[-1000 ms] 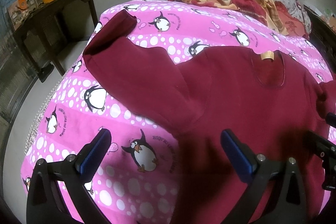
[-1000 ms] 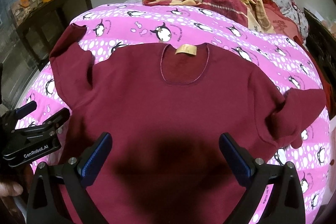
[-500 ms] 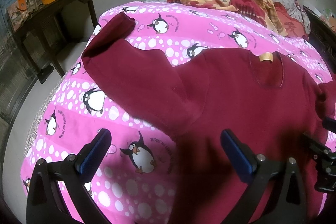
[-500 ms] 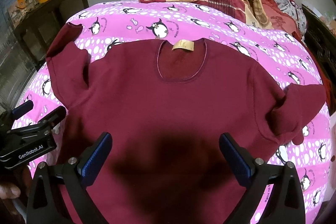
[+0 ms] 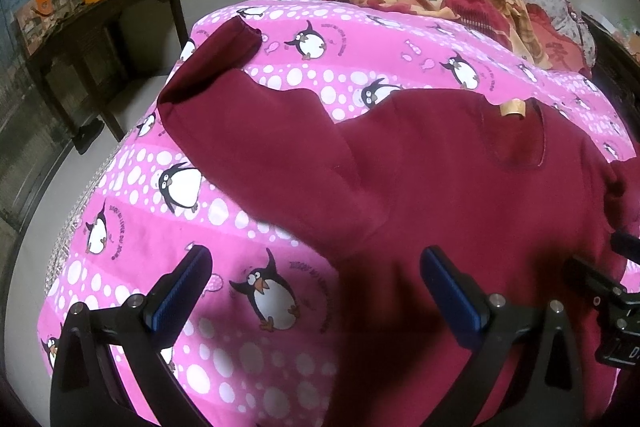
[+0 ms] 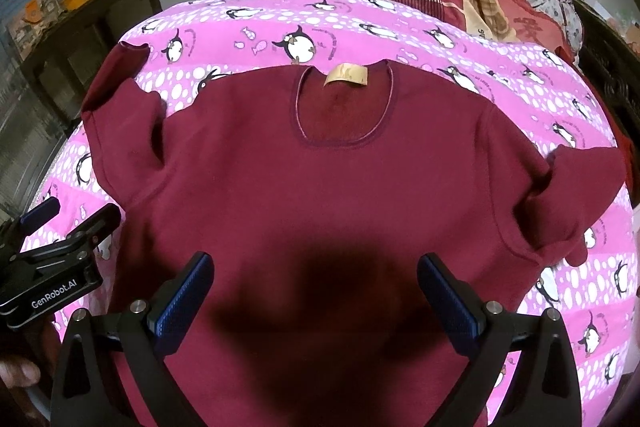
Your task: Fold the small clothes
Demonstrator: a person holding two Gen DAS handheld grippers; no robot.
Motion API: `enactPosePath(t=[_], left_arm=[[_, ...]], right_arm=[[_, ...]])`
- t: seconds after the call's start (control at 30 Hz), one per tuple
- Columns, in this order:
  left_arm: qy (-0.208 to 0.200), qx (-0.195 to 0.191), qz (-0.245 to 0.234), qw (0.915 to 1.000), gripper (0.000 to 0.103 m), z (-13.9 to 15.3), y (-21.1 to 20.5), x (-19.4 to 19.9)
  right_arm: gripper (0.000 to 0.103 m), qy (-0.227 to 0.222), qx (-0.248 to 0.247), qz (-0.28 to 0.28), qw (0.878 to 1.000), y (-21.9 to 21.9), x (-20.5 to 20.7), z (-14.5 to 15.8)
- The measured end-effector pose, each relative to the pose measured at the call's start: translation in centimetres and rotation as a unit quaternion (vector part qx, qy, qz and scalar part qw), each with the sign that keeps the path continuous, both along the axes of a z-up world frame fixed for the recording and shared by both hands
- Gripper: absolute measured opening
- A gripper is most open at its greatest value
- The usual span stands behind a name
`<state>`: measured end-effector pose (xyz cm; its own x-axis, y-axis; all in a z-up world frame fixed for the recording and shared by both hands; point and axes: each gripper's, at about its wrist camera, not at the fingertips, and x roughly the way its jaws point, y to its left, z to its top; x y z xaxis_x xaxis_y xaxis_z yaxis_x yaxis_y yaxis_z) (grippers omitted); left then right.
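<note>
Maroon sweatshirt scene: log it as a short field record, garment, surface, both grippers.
garment: maroon sweatshirt, spread flat, neckline away from cameras, tan label showing
sleeves: both out to the sides, cuffs bent, unfolded
surface: pink penguin-print blanket
left gripper: jaws wide open, over the sweatshirt's edge, holding nothing
right gripper: jaws wide open, above the sweatshirt's lower body, holding nothing

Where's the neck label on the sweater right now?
The tan label sits inside the back of the sweater's neckline, at the far edge from both claws, centred in the right wrist view, just below a penguin on the pink sheet.
</note>
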<state>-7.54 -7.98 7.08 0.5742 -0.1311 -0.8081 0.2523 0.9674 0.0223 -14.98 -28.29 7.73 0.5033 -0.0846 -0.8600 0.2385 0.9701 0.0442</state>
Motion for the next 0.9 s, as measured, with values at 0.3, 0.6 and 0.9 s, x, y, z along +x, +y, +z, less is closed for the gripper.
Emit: enactPosePath(t=[0.3, 0.6, 0.9], left_arm=[[0.005, -0.001, 0.004, 1.0000, 0.103, -0.28, 0.30, 0.26], [0.007, -0.002, 0.007, 1.0000, 0.103, -0.51, 0.45, 0.38], [0.009, -0.001, 0.007, 0.9999, 0.103, -0.66, 0.44, 0.55]], right_arm=[[0.103, 0.007, 0.001, 0.004, 1.000, 0.38, 0.28, -0.45], [0.103, 0.011, 0.005, 0.004, 1.000, 0.42, 0.49, -0.75], [0.103, 0.014, 0.009, 0.002, 1.000, 0.40, 0.53, -0.94]])
